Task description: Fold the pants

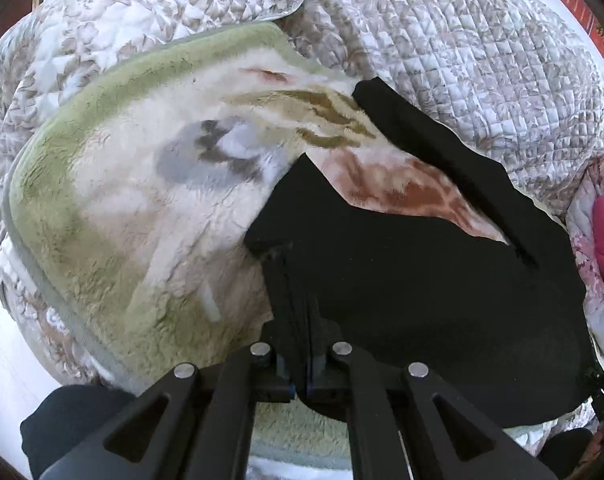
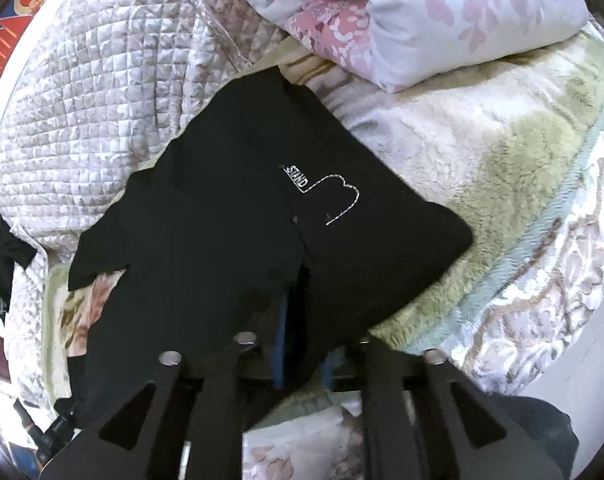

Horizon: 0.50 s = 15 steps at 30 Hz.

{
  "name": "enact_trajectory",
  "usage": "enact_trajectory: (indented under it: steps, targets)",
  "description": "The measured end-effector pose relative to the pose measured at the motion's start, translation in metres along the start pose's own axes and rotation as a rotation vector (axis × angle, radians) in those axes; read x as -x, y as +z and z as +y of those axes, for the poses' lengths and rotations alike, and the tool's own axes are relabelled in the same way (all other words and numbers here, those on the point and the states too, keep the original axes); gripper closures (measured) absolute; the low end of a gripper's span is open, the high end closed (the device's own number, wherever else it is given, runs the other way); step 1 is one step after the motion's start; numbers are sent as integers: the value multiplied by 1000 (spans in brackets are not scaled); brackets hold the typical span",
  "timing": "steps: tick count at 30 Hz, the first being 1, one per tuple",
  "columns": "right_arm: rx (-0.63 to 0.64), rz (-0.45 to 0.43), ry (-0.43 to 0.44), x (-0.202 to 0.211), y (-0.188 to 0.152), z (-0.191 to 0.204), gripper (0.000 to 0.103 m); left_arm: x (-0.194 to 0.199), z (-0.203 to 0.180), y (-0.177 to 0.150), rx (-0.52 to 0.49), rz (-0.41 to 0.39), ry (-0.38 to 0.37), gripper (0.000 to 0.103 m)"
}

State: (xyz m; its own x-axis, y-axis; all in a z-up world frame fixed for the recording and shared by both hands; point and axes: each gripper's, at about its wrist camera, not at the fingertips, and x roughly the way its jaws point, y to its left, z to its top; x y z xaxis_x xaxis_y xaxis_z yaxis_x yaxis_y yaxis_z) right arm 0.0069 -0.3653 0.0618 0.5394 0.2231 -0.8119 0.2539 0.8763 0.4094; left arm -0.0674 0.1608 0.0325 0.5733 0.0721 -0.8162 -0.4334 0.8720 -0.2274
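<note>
Left gripper (image 1: 302, 300) pinching black fabric pants (image 1: 422, 280) at one edge, right gripper (image 2: 302, 292) clamped on opposite edge, fingertips buried in dark cloth, pants spread across cream-and-green plush blanket (image 1: 122, 200), bare blanket leftward, grey quilted bedspread (image 1: 462, 60) beyond, pink floral pillow (image 2: 462, 20) bordering far corner.

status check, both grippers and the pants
Left gripper shut on black pants. Right gripper shut on them too. Pants on fleece blanket; nothing in the way.
</note>
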Motion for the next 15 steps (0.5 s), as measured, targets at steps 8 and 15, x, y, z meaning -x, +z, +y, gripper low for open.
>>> enact_trajectory:
  steps: [8,15]
  targets:
    - [-3,-178,-124,50,-3,-13,60,38,19,17,41,-124,80,94]
    - [203,-184,-92,37,-2,29,60,23,-48,25,-118,-100,-112,87]
